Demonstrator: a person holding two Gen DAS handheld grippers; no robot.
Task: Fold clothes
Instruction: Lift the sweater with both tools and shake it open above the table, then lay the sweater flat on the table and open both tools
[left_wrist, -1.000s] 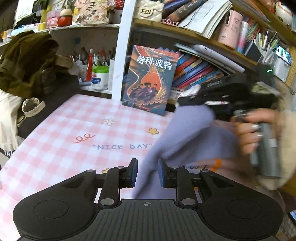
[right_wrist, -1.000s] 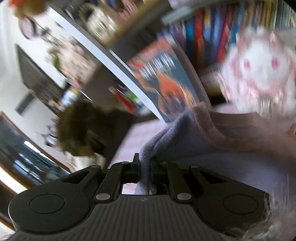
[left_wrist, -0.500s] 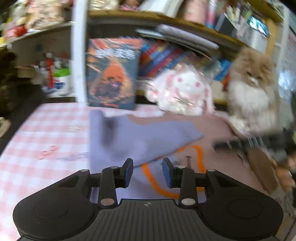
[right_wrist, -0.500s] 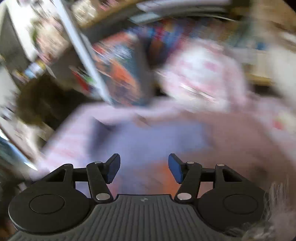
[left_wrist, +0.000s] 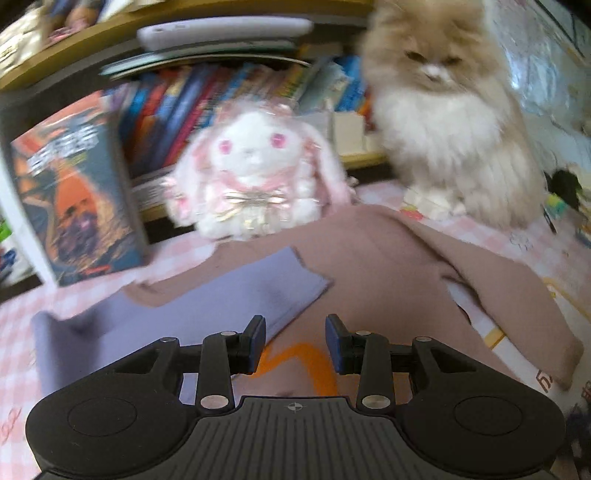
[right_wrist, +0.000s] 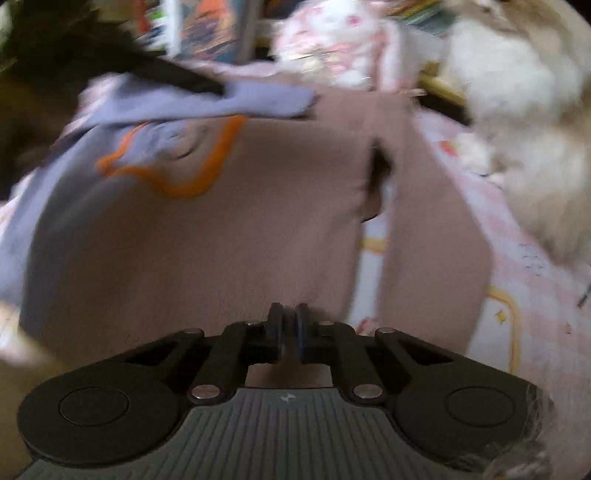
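A mauve-brown sweatshirt (left_wrist: 388, 266) lies spread on the pink checked tablecloth (left_wrist: 22, 354), chest up, with an orange outline print (left_wrist: 295, 354) on its front. Its lavender sleeve (left_wrist: 207, 306) lies folded across the chest toward the middle, and the brown sleeve (left_wrist: 517, 302) on the other side stretches out along the cloth.

The left gripper (left_wrist: 294, 341) hangs over the front of the sweatshirt with its blue-padded jaws parted and nothing between them; the orange print shows through the gap. The right gripper (right_wrist: 290, 328) points down at the lower body of the sweatshirt (right_wrist: 221, 229); its jaws have just snapped together and stand nearly touching, and no fabric can be seen pinched between them.

Behind the garment sit a white and pink plush rabbit (left_wrist: 255, 173) and a fluffy cream cat (left_wrist: 450, 122). A book with an orange and dark cover (left_wrist: 77, 199) leans against the shelf beside a row of books (left_wrist: 207, 107). The cover's title and the lettering on the tablecloth are too blurred to read
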